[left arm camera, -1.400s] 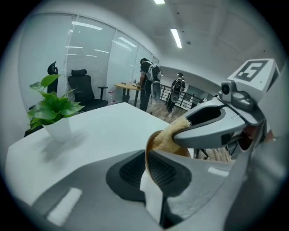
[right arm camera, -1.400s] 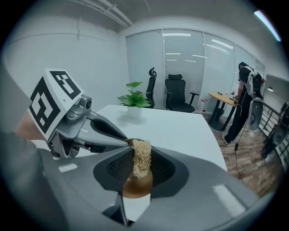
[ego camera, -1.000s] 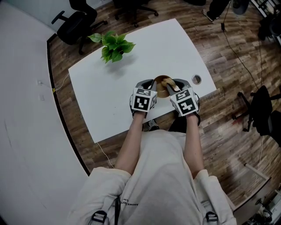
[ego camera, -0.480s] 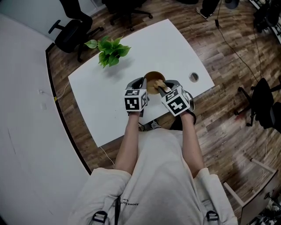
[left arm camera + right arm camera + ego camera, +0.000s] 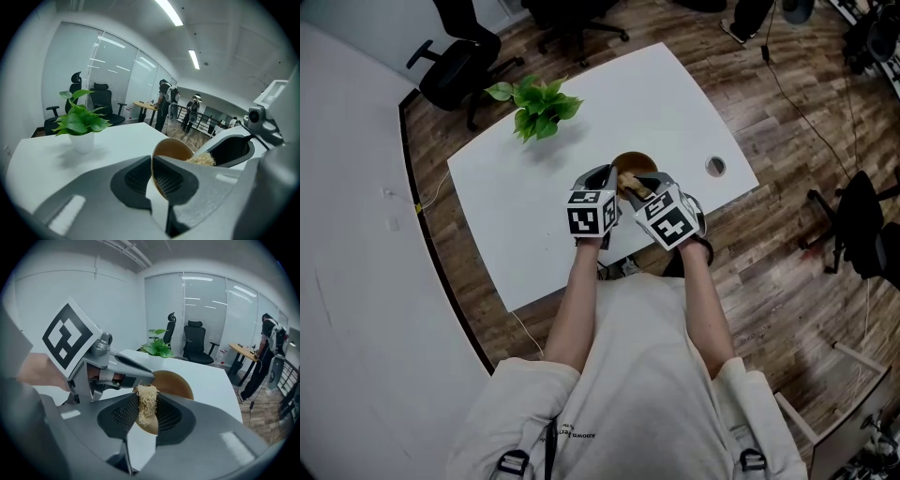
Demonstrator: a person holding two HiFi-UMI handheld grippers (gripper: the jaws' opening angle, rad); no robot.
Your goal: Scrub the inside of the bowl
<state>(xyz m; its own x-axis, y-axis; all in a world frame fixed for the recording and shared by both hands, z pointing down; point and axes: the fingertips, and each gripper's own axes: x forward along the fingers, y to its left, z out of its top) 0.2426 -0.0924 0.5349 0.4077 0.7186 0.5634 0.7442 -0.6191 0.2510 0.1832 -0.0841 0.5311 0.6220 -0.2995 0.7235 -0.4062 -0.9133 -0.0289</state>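
Slippage threatens: left gripper (image 5: 151, 159) fingers pinch only the rim of the tilted bowl (image 5: 171, 150) at the surface (image 5: 534, 206) near edge, so hard strokes from the scrubber (image 5: 146, 411) pinched in right gripper (image 5: 146, 394) could wrench it free.

The left claw (image 5: 602, 180) and right claw (image 5: 639, 185) meet at the brown bowl (image 5: 630, 162) (near the table's (image 5: 516, 206) front edge).

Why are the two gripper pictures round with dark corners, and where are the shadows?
Left gripper view: the wide lens bends the room into a circle, corners black; the plant throws a soft shadow on the table. Right gripper view: same bending; light strips mirror in the glass wall. Head view: no black corners.
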